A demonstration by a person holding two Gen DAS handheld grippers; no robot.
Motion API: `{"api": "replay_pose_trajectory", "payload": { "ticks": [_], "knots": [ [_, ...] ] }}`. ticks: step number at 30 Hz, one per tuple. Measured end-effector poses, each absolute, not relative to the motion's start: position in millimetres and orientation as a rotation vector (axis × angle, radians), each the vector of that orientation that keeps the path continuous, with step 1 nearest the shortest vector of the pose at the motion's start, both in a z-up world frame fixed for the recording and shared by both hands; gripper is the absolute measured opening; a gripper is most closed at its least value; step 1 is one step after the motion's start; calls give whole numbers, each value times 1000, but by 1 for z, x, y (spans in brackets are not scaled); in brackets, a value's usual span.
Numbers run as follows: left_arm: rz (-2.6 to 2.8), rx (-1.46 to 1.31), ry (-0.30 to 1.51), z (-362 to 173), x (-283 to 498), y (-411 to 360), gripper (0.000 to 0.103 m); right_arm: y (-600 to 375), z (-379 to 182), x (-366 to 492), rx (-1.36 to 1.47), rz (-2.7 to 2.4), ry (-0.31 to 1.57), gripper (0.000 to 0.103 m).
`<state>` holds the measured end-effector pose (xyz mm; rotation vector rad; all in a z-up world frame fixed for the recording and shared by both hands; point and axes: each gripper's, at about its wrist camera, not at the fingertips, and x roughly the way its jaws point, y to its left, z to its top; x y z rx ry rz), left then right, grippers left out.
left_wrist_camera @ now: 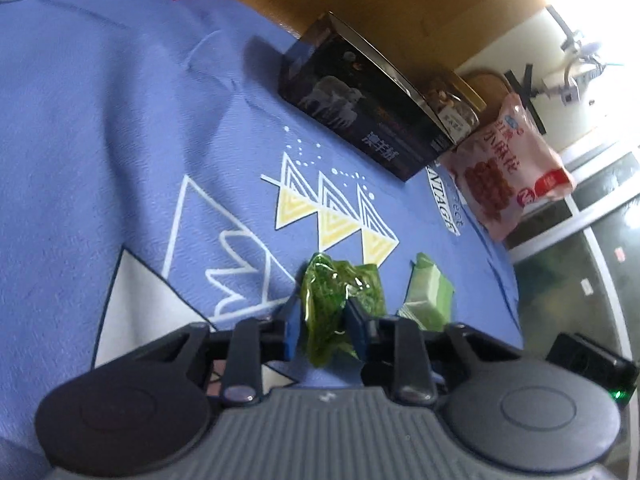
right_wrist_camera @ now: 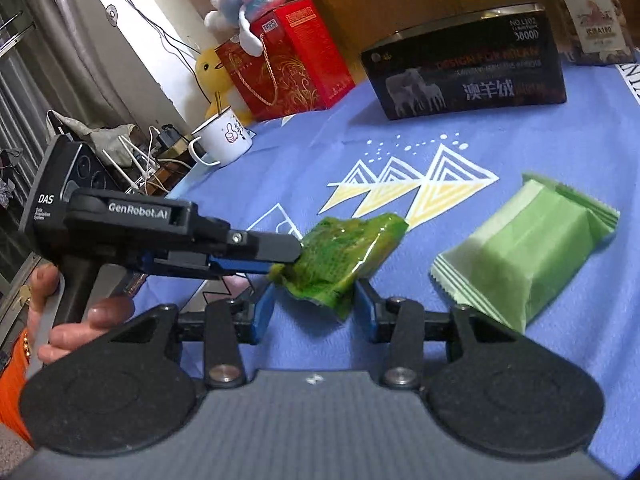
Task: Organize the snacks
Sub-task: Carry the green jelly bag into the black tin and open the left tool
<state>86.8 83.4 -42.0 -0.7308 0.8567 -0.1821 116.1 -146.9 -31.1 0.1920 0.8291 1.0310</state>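
My left gripper [left_wrist_camera: 320,320] is shut on a shiny dark green snack packet [left_wrist_camera: 324,304], holding it a little above the blue cloth. In the right wrist view the left gripper [right_wrist_camera: 280,256] comes in from the left and pinches the same packet [right_wrist_camera: 340,256] at its left end. My right gripper [right_wrist_camera: 316,312] is open, and the packet's lower end hangs between its blue pads without clear contact. A pale green wrapped snack [right_wrist_camera: 524,256] lies on the cloth to the right; it also shows in the left wrist view [left_wrist_camera: 428,292].
A black box [right_wrist_camera: 468,76] stands at the back, with a nut jar [right_wrist_camera: 592,16] beside it and a pink snack bag [left_wrist_camera: 508,168] at the table edge. A red gift box [right_wrist_camera: 288,60], plush toys and a white mug [right_wrist_camera: 220,140] stand at the back left.
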Motion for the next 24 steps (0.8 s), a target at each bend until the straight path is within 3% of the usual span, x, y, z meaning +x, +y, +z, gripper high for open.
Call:
{"api": "replay_pose_trajectory", "payload": {
  "ticks": [1, 2, 3, 5, 14, 24],
  "knots": [
    [-179, -729, 863, -42, 87, 85, 4, -146, -31, 117, 197, 1029, 830, 48],
    [-179, -750, 861, -44, 88, 89, 4, -147, -31, 118, 205, 1024, 828, 41],
    [-177, -761, 860, -44, 88, 93, 4, -147, -31, 120, 213, 1023, 826, 22],
    [-178, -757, 857, -42, 92, 96, 4, -145, -31, 125, 230, 1037, 831, 19],
    [-227, -704, 800, -6, 141, 96, 4, -142, 4, 155, 293, 1033, 713, 17],
    [-230, -644, 673, 56, 251, 105, 4, -122, 56, 268, 365, 965, 608, 17]
  ]
}}
